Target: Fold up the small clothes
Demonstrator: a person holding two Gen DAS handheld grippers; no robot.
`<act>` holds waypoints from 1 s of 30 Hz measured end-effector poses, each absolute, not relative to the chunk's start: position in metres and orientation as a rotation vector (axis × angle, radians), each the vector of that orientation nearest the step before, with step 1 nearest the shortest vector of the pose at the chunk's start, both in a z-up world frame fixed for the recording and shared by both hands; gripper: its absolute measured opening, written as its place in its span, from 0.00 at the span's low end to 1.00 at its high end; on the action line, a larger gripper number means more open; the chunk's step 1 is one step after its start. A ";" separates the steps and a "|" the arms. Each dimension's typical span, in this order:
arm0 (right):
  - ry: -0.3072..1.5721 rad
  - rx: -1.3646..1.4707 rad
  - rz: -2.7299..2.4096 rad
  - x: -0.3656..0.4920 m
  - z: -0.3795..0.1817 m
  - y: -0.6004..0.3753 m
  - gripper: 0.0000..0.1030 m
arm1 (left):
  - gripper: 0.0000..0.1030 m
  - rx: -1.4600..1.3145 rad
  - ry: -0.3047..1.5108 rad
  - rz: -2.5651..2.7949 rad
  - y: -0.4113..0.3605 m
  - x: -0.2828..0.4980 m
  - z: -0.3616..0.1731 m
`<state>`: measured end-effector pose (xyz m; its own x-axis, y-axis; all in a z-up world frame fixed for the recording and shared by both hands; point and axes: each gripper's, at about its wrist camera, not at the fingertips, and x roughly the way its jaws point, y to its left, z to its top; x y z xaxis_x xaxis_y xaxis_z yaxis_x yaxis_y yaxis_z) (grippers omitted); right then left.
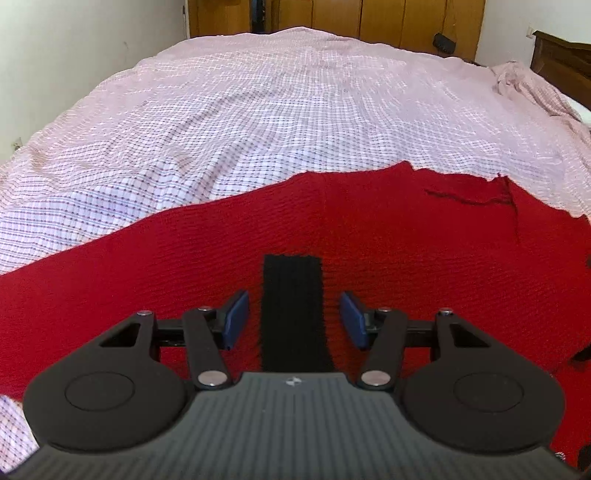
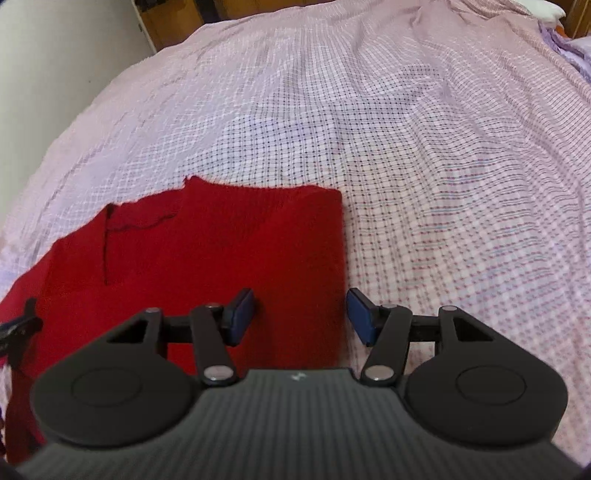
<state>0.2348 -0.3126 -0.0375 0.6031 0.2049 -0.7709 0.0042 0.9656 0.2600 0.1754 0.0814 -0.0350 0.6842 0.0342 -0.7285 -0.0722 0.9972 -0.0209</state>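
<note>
A red knit garment (image 1: 258, 240) lies flat on the bed, with a black ribbed band (image 1: 291, 314) on it. My left gripper (image 1: 294, 319) is open just above the garment, its blue pads on either side of the black band. In the right wrist view the same red garment (image 2: 221, 251) shows a straight right edge. My right gripper (image 2: 301, 317) is open over that edge, left pad above the red knit, right pad above the bedsheet. The left gripper's tip (image 2: 18, 328) shows at the left edge of that view.
The bed is covered with a pink and white checked sheet (image 1: 277, 110), wrinkled, also in the right wrist view (image 2: 443, 166). Wooden wardrobe doors (image 1: 332, 14) stand beyond the bed. A dark headboard (image 1: 565, 62) is at far right. A white wall (image 1: 74, 55) is at left.
</note>
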 end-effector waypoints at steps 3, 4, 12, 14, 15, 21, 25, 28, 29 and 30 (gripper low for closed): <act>0.903 0.274 0.122 0.241 -0.046 -0.311 0.58 | 0.27 -0.040 0.796 0.035 0.075 0.173 -0.034; 0.897 0.285 0.128 0.242 -0.047 -0.311 0.58 | 0.21 -0.051 0.792 0.020 0.075 0.173 -0.034; 0.867 0.243 0.172 0.237 -0.048 -0.311 0.39 | 0.15 -0.060 0.722 -0.029 0.070 0.173 -0.017; 0.841 0.232 0.178 0.234 -0.047 -0.310 0.22 | 0.15 -0.060 0.702 -0.028 0.069 0.174 -0.010; 0.823 0.244 0.179 0.231 -0.045 -0.312 0.20 | 0.15 -0.062 0.690 -0.031 0.069 0.175 -0.006; 0.684 0.269 0.124 0.211 -0.030 -0.322 0.18 | 0.15 -0.036 0.627 -0.060 0.058 0.191 0.008; 0.710 0.285 0.019 0.222 -0.046 -0.331 0.17 | 0.15 0.010 0.693 -0.046 0.043 0.220 -0.012; 0.745 0.321 0.008 0.230 -0.059 -0.339 0.17 | 0.16 0.014 0.759 -0.021 0.043 0.234 -0.034; 0.745 0.308 0.014 0.231 -0.060 -0.339 0.17 | 0.17 0.021 0.762 -0.015 0.044 0.235 -0.039; 0.748 0.300 0.016 0.231 -0.059 -0.339 0.17 | 0.19 0.021 0.760 -0.016 0.045 0.235 -0.042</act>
